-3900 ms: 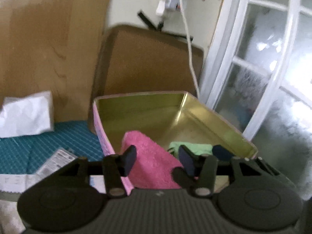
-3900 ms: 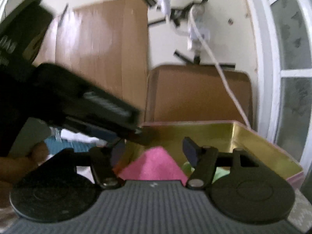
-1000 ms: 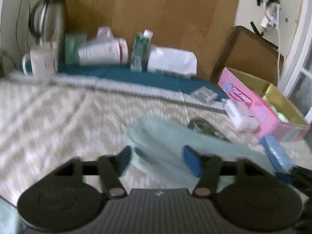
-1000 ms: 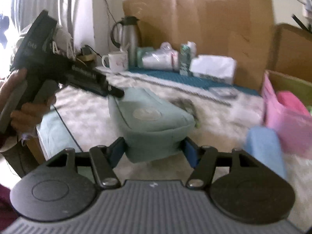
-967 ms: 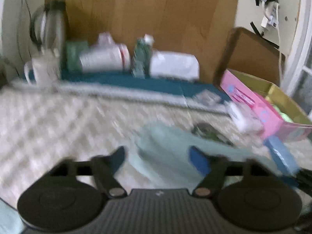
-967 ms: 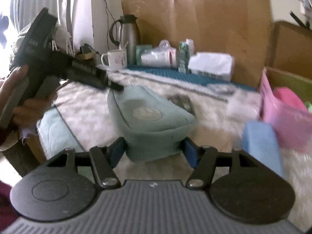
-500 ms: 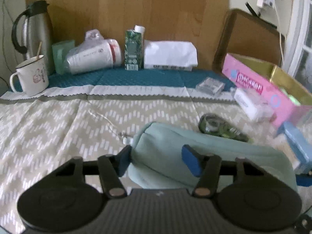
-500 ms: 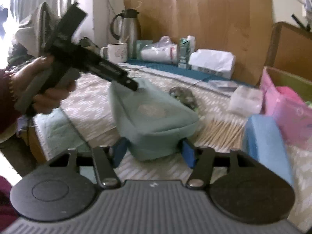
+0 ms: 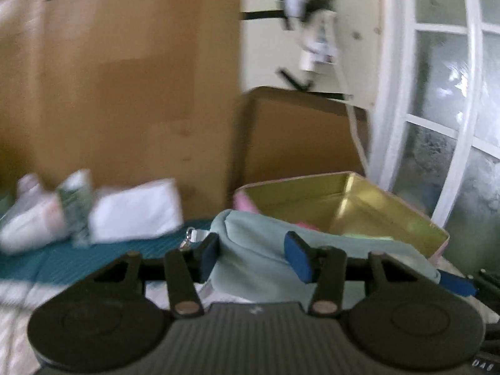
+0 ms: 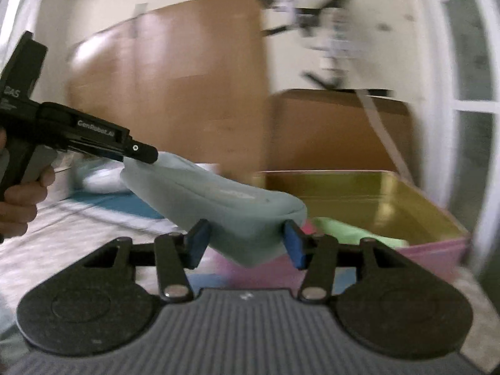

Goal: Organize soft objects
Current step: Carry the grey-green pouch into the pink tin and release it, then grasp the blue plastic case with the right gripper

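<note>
A soft teal pouch (image 9: 259,250) (image 10: 225,206) hangs in the air, held at both ends. My left gripper (image 9: 253,254) squeezes one end, its jaws still closing, and its tip (image 10: 140,153) shows on the pouch's far end in the right wrist view. My right gripper (image 10: 245,245) pinches the near end, its jaws closing too. Just behind the pouch stands an open pink tin (image 9: 384,200) (image 10: 431,247) with a gold inside. A green cloth (image 10: 350,231) and a pink cloth (image 9: 304,225) lie in it.
A white tissue pack (image 9: 134,212) and a green carton (image 9: 75,206) stand on a teal mat (image 9: 62,256) at the left. A brown cardboard box (image 9: 300,137) rises behind the tin. A white window frame (image 9: 403,125) closes off the right. A hand (image 10: 18,203) grips the left tool.
Both grippers have lifted the teal pouch off the patterned cloth and carried it rightward, up to the pink tin. Both pairs of jaws have narrowed on it.
</note>
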`<control>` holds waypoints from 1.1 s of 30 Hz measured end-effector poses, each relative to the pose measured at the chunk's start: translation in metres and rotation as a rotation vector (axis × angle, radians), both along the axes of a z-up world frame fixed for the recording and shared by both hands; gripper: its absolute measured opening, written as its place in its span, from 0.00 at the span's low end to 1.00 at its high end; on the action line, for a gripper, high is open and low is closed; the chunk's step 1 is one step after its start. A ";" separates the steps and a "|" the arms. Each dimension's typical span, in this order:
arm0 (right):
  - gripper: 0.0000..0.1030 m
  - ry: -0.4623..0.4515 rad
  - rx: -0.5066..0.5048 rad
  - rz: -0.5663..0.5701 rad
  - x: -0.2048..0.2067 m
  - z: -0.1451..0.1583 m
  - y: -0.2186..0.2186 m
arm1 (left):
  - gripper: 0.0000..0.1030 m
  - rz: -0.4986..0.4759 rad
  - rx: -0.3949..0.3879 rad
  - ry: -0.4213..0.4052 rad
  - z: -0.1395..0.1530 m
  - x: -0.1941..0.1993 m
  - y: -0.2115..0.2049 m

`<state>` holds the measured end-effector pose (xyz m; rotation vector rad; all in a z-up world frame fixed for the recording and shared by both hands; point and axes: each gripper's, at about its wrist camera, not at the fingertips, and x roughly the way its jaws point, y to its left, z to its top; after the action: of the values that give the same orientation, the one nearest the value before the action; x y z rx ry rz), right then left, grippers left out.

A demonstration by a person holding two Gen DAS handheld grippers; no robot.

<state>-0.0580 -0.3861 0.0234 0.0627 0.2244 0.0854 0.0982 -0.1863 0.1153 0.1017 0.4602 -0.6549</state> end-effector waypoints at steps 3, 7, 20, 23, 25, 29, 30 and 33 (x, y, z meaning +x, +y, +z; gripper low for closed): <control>0.53 -0.014 -0.002 -0.134 0.012 -0.002 -0.030 | 0.46 -0.022 0.004 -0.014 -0.008 0.017 -0.055; 0.58 -0.001 -0.044 -0.308 0.047 -0.008 -0.053 | 0.51 0.025 0.164 0.031 -0.040 0.036 -0.116; 0.59 0.036 0.164 -0.196 0.006 -0.025 -0.043 | 0.52 -0.022 0.116 0.098 -0.039 -0.017 -0.030; 0.64 0.118 0.227 0.022 -0.011 -0.031 -0.023 | 0.52 -0.023 0.132 0.143 -0.051 -0.036 0.003; 0.80 0.161 0.225 0.105 -0.023 -0.035 -0.007 | 0.52 -0.016 0.129 0.163 -0.061 -0.047 0.025; 0.67 0.238 0.105 0.138 -0.034 -0.043 0.023 | 0.53 0.019 0.110 0.235 -0.078 -0.058 0.067; 0.55 0.268 0.076 0.125 -0.029 -0.047 0.027 | 0.53 0.025 0.104 0.250 -0.080 -0.059 0.074; 0.55 0.317 0.049 0.124 -0.021 -0.056 0.039 | 0.53 0.044 0.077 0.262 -0.084 -0.063 0.095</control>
<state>-0.0785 -0.3471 -0.0328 0.1117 0.5432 0.2048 0.0349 -0.0914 0.0311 0.0787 0.7382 -0.6101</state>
